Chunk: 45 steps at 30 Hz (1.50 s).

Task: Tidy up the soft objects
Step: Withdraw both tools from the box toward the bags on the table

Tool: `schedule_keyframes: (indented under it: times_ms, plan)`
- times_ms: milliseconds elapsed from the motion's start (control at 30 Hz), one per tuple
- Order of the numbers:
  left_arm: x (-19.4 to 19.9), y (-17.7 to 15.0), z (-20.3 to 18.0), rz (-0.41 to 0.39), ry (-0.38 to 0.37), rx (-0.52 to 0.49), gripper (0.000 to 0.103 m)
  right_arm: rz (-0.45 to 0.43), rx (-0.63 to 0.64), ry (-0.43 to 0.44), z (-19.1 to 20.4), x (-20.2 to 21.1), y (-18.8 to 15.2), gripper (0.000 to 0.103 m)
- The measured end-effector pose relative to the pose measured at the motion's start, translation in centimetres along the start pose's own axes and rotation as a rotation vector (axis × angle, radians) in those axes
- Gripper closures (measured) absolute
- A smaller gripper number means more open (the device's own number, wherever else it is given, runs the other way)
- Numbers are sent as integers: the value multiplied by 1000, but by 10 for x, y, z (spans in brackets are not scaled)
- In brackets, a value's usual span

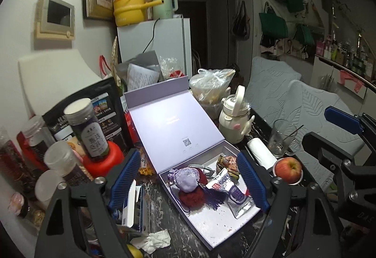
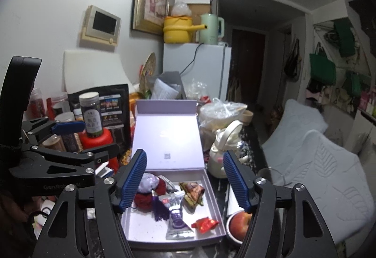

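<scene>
Lavender gift box [image 2: 212,189] is lying open beneath me, holding a sachet [image 1: 186,179] and snack packets; my left gripper [image 1: 188,184] and right gripper [image 2: 184,184] are hovering released, empty.

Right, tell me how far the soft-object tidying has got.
Done: the lilac fabric sachet, dark red pompom and snack packets lie inside the open lilac gift box. In hand: nothing; the left hand-held gripper and right hand-held gripper are both open and empty. Left: the lid stands open.
</scene>
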State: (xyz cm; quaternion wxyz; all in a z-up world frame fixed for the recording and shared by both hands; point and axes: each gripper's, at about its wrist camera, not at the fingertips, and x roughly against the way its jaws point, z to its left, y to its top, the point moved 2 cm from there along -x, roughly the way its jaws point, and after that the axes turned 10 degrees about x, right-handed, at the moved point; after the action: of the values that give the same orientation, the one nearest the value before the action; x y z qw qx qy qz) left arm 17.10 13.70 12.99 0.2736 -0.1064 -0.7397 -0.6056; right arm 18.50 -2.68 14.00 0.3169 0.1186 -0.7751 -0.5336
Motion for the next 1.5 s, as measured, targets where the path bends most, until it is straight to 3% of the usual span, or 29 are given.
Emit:
schedule_keyframes:
  times_ms: [100, 467, 933, 1167, 1500]
  plan:
    - [21, -2, -1, -27, -8, -3, 4, -19, 1, -7, 3, 19, 0, 26]
    - [82, -23, -7, -72, -85, -7, 3, -44, -20, -67, 19, 93, -20, 7]
    - [119, -81, -20, -28, -152, -39, 3, 61, -65, -113, 37, 135, -85, 6]
    - [114, -114, -32, 35, -185, -68, 3, 133, -120, -118, 44, 142, -133, 6]
    - [101, -149, -49, 114, -302, -83, 3, 159, -196, -119, 44, 151, -174, 6]
